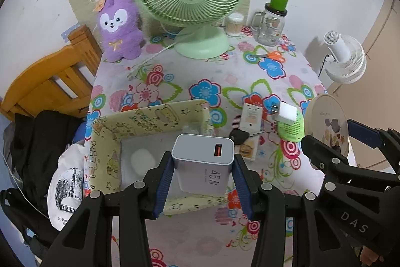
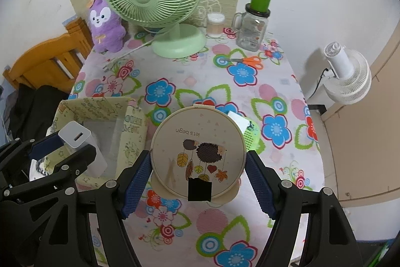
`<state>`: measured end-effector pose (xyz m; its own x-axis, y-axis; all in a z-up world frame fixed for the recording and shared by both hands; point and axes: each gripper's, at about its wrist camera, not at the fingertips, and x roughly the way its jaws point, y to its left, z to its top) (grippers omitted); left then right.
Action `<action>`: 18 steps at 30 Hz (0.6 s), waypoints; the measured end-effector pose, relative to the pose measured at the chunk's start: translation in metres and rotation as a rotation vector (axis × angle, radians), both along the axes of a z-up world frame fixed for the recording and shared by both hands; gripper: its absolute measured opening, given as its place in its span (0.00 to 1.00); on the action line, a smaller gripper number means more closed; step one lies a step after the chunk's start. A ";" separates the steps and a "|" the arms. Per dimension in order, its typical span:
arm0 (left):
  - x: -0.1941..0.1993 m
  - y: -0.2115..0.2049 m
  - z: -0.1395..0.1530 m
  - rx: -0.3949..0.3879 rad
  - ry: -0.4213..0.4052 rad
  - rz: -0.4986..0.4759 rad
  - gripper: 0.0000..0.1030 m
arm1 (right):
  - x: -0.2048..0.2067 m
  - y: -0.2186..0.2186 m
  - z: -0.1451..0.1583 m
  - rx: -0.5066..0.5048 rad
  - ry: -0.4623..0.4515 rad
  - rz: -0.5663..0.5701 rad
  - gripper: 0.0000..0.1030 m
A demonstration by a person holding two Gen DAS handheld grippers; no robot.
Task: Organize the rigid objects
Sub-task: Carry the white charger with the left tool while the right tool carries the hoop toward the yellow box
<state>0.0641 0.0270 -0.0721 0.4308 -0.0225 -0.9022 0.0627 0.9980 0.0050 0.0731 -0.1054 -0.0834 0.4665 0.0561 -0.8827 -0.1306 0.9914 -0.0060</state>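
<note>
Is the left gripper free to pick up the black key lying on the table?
Probably not yet: the left gripper is shut on the grey charger. The black key itself lies uncovered.

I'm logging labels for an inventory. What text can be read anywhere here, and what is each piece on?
"45W": side of the grey charger block held in the left gripper.
"let's begin", upside down: the round beige compact case in the right gripper.
"DAS": black frame of the right gripper.
"My He...", cut off: white printed bag.
Print on the yellow cartoon storage box: too distorted to read.
</note>
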 end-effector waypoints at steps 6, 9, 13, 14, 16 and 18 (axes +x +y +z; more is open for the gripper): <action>0.004 0.018 -0.005 0.001 0.010 0.008 0.47 | 0.006 0.019 -0.005 -0.006 0.010 0.016 0.74; 0.007 0.027 -0.008 0.000 0.017 0.010 0.47 | 0.008 0.027 -0.007 -0.009 0.015 0.022 0.74; 0.010 0.037 -0.014 0.001 0.031 0.007 0.47 | 0.014 0.038 -0.011 -0.012 0.022 0.027 0.74; 0.011 0.038 -0.016 0.000 0.035 0.006 0.47 | 0.015 0.040 -0.012 -0.014 0.022 0.027 0.74; 0.012 0.042 -0.021 0.000 0.046 0.004 0.47 | 0.019 0.046 -0.014 -0.018 0.026 0.030 0.74; 0.014 0.046 -0.027 0.000 0.061 0.003 0.47 | 0.022 0.052 -0.018 -0.021 0.032 0.031 0.74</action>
